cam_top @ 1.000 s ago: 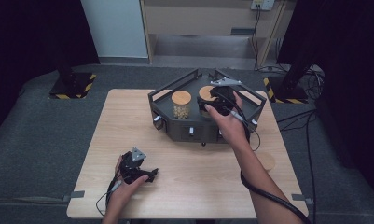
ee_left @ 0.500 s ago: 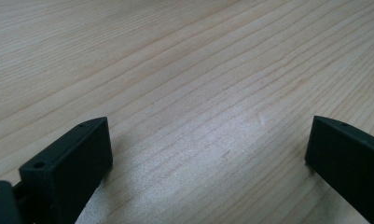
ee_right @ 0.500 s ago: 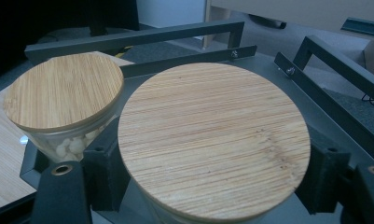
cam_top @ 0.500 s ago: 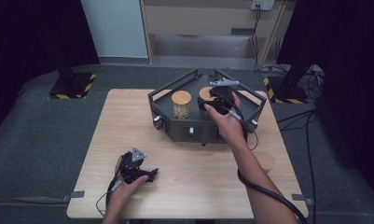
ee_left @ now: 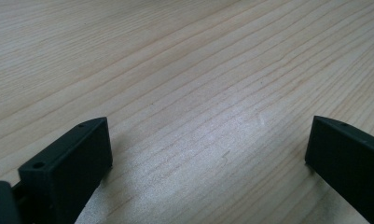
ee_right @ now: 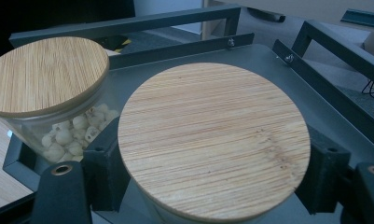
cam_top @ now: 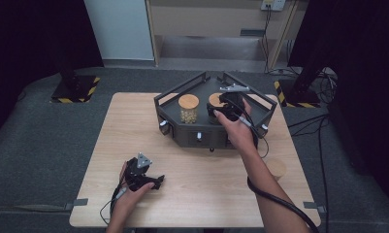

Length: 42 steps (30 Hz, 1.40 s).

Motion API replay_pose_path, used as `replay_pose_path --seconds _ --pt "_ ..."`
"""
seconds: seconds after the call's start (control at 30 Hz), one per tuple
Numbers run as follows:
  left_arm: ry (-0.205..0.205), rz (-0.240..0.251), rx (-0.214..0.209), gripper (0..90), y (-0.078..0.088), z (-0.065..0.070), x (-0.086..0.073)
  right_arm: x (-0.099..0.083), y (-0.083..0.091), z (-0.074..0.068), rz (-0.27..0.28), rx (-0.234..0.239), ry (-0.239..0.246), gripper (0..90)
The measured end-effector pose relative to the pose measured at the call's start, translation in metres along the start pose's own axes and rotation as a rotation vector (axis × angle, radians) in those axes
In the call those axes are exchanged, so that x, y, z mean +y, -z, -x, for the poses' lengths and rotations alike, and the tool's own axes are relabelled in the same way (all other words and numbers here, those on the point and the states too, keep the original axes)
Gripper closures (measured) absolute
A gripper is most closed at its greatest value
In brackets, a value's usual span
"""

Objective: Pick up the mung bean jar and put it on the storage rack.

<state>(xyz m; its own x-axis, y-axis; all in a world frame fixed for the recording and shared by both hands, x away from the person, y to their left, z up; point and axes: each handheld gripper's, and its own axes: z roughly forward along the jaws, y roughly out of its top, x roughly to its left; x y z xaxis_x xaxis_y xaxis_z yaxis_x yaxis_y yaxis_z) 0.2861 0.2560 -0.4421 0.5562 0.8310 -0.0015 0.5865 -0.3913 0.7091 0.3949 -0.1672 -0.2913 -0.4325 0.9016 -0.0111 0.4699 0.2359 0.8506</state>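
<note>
A glass jar with a round wooden lid (ee_right: 212, 140) (cam_top: 215, 100) stands in the black metal tray (ee_right: 268, 56) (cam_top: 264, 110) at the far side of the table. My right gripper (ee_right: 215, 175) (cam_top: 226, 104) is shut on it, one black pad against each side of the lid. Just left of it stands a second lidded jar (ee_right: 47, 74) (cam_top: 188, 108) holding pale pasta pieces. My left gripper (cam_top: 155, 181) (ee_left: 208, 154) rests near the table's front left, its fingers (ee_left: 68, 163) wide apart and open over bare wood.
The tray has raised bar rails (ee_right: 128, 23) around its edge and knobs on its front face (cam_top: 200, 135). A small round tan object (cam_top: 276, 167) lies on the wooden table (cam_top: 206, 189) beside the right forearm. Dark floor surrounds the table.
</note>
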Motion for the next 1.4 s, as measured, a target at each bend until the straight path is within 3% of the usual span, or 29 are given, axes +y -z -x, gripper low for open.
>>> replay_pose_path --seconds 1.4 --pt "0.000 0.000 -0.001 0.0 0.0000 -0.0001 0.0000 -0.0103 -0.0083 -0.0019 0.005 0.014 -0.005 25.4"
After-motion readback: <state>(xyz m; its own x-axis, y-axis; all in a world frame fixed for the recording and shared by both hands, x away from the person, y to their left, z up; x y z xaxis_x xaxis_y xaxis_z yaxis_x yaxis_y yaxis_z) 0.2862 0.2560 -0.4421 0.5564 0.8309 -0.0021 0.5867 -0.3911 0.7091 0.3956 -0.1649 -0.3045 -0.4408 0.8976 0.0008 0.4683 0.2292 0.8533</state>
